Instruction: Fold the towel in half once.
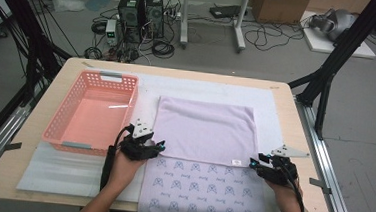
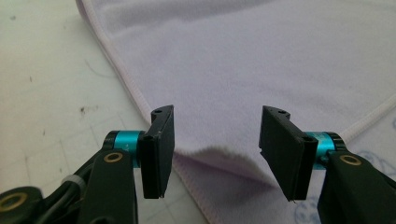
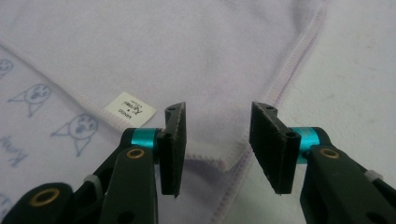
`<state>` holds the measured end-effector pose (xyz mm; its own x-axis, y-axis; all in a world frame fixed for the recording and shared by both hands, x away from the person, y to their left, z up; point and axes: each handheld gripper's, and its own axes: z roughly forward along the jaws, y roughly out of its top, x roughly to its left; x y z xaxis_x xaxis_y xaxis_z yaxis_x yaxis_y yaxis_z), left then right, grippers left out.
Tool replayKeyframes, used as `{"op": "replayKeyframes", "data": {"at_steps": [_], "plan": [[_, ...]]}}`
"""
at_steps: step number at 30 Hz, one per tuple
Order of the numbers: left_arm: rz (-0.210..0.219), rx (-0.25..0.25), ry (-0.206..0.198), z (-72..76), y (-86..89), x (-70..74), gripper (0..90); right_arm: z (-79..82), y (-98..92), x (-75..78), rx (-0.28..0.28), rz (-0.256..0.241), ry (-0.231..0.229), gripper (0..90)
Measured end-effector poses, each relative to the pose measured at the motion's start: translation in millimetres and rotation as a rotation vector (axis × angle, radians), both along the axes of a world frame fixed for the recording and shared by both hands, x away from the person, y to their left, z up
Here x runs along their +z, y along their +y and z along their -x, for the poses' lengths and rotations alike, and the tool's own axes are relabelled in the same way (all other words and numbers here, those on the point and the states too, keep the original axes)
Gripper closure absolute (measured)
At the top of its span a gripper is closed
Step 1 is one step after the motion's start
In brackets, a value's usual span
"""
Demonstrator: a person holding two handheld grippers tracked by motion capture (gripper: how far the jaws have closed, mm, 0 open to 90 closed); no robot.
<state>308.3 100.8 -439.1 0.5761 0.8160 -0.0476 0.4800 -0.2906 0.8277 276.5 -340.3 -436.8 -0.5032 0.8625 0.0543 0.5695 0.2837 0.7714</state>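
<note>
Your pale lilac terry towel point(image 1: 204, 152) lies on the white mat point(image 1: 212, 90) that covers the light wooden table point(image 1: 294, 128), with its far part folded toward you so that the plain side faces up over the side printed with small blue cat faces. The folded edge runs across the towel between your two hands, and the printed part reaches to the table's near edge.

Your left gripper point(image 1: 157, 147) sits at the left end of that folded edge. In the left gripper view its jaws stand spread apart, the folded corner of the towel point(image 2: 243, 93) lying in the gap between them with no pad pressing on it.

Your right gripper point(image 1: 255, 164) sits at the right end of the same edge. In the right gripper view its jaws are likewise spread, with the towel's folded corner point(image 3: 224, 60) between them and unpinched; a small white sewn-in label point(image 3: 129, 109) shows just to the left of the left jaw.

A salmon-pink plastic lattice basket point(image 1: 64, 112) stands on the mat to the left of the towel, close beside your left gripper
</note>
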Motion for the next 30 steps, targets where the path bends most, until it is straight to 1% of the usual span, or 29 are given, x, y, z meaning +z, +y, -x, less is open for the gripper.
{"op": "replayKeyframes", "data": {"at_steps": [2,4,6,7,10,11,13,15,17,18,19,20,21,22,24,25,26,27,28,30], "plan": [[0.014,0.004,0.006,3.9,2.5,-0.8,45.6,6.2,-2.6,2.4,-0.011,-0.016,-0.014,55.4],[0.022,0.012,0.012,8.0,4.6,-2.1,45.7,12.2,-5.5,5.3,-0.016,-0.019,-0.027,55.8],[0.036,0.013,0.032,10.7,6.1,-3.9,47.3,16.2,-8.6,5.5,-0.025,-0.019,-0.033,56.6],[0.036,0.009,0.038,12.0,6.8,-4.8,49.6,17.0,-10.2,4.7,-0.028,-0.013,-0.034,57.8],[0.032,0.011,0.045,16.2,8.1,-6.7,58.8,17.2,-11.0,3.1,-0.031,-0.019,-0.027,58.6],[0.039,0.016,0.050,16.9,8.1,-7.4,60.9,17.2,-10.5,3.2,-0.032,-0.020,-0.028,58.6],[0.044,0.013,0.059,17.0,8.1,-8.8,64.0,15.9,-8.6,3.9,-0.022,-0.032,-0.043,58.2],[0.041,0.008,0.064,16.8,7.7,-9.8,68.3,14.5,-4.9,3.9,-0.013,-0.049,-0.045,56.4],[0.034,0.001,0.067,17.0,7.0,-10.5,73.9,12.1,-0.6,1.8,-0.009,-0.043,-0.040,55.5],[0.039,0.003,0.061,17.6,6.5,-10.6,76.5,10.4,1.3,-0.3,-0.002,-0.025,-0.036,55.5],[0.039,-0.003,0.056,18.0,6.4,-10.5,79.7,9.3,3.2,-2.3,-0.005,-0.008,-0.022,55.8],[0.036,-0.004,0.053,18.6,6.5,-10.0,81.7,8.0,4.0,-4.5,-0.001,0.013,-0.012,57.0],[0.040,-0.006,0.049,19.2,6.2,-9.8,84.1,7.6,4.4,-6.1,-0.004,0.022,0.003,59.0],[0.035,-0.012,0.049,19.5,6.6,-9.5,85.4,7.5,4.5,-7.3,-0.007,0.031,0.012,59.7],[0.039,-0.010,0.044,20.0,6.2,-9.6,86.2,8.1,3.2,-9.3,-0.006,0.047,0.017,64.1],[0.040,-0.011,0.044,20.0,6.3,-9.7,86.4,9.1,2.9,-9.4,-0.012,0.045,0.018,67.7],[0.041,-0.013,0.045,20.1,6.5,-9.5,86.6,9.4,2.3,-9.1,-0.007,0.053,0.018,73.5],[0.046,-0.014,0.043,20.2,6.7,-9.3,86.7,9.5,1.9,-9.0,-0.001,0.063,0.016,77.0],[0.054,-0.016,0.041,20.3,7.2,-8.7,86.8,10.1,1.9,-8.8,-0.003,0.062,0.020,82.2],[0.081,-0.014,0.042,20.8,8.6,-7.3,86.9,10.2,0.8,-8.6,0.011,0.071,0.010,84.5]]}}
